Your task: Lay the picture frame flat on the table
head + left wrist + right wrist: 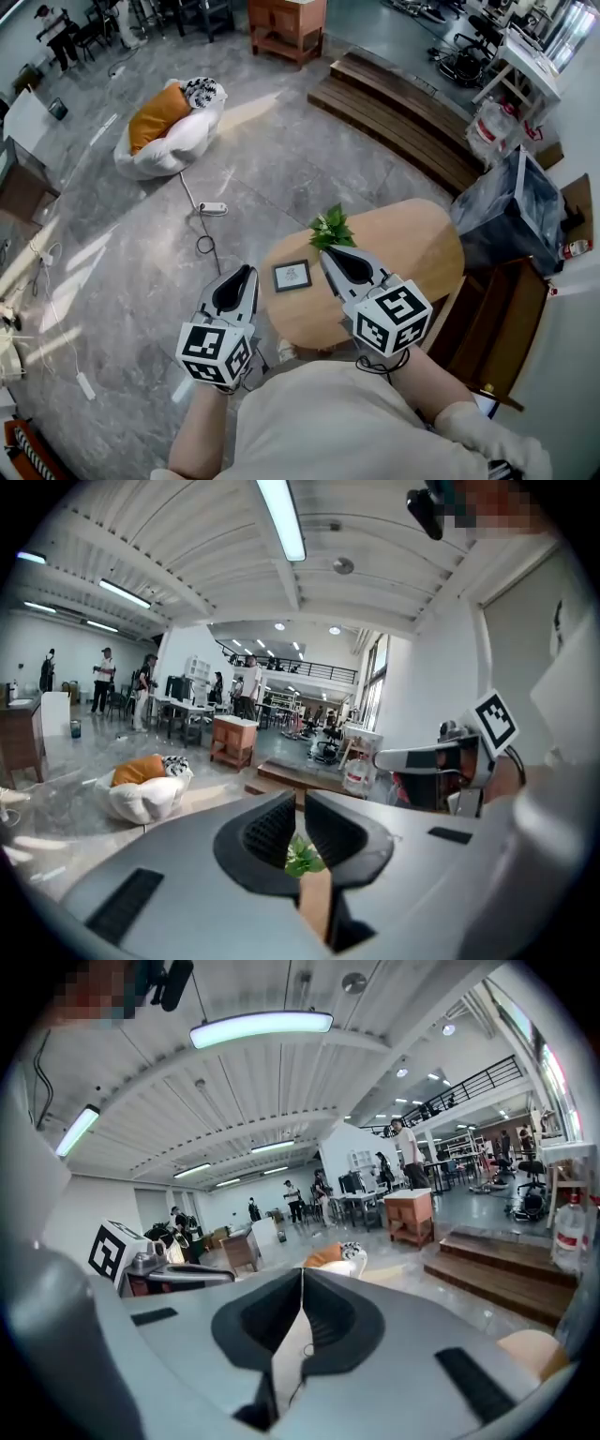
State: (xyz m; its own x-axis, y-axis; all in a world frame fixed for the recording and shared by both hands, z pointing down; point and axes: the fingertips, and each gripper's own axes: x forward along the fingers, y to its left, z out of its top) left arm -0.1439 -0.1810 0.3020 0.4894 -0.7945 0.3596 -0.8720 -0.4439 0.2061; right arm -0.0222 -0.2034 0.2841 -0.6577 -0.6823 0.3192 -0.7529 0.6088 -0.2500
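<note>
The small dark picture frame (pixel 292 275) lies flat on the round wooden table (pixel 412 234), near its left edge, face up. My left gripper (pixel 249 270) hangs just left of the frame, over the table's rim, with its jaws shut and nothing between them. My right gripper (pixel 325 251) hovers just right of the frame, jaws shut and empty too. A small green plant (pixel 330 228) stands behind the frame. In the left gripper view the left gripper (pixel 300 803) shows the plant (pixel 302 855) through the slit between its jaws. In the right gripper view the right gripper (pixel 301 1274) points across the room.
A white and orange beanbag (pixel 169 131) lies on the floor at far left, with a power strip and cable (pixel 213 208) nearer the table. Wooden steps (pixel 403 122) run behind the table. A dark bagged box (pixel 511 211) and a wooden stand (pixel 497 328) sit at the right.
</note>
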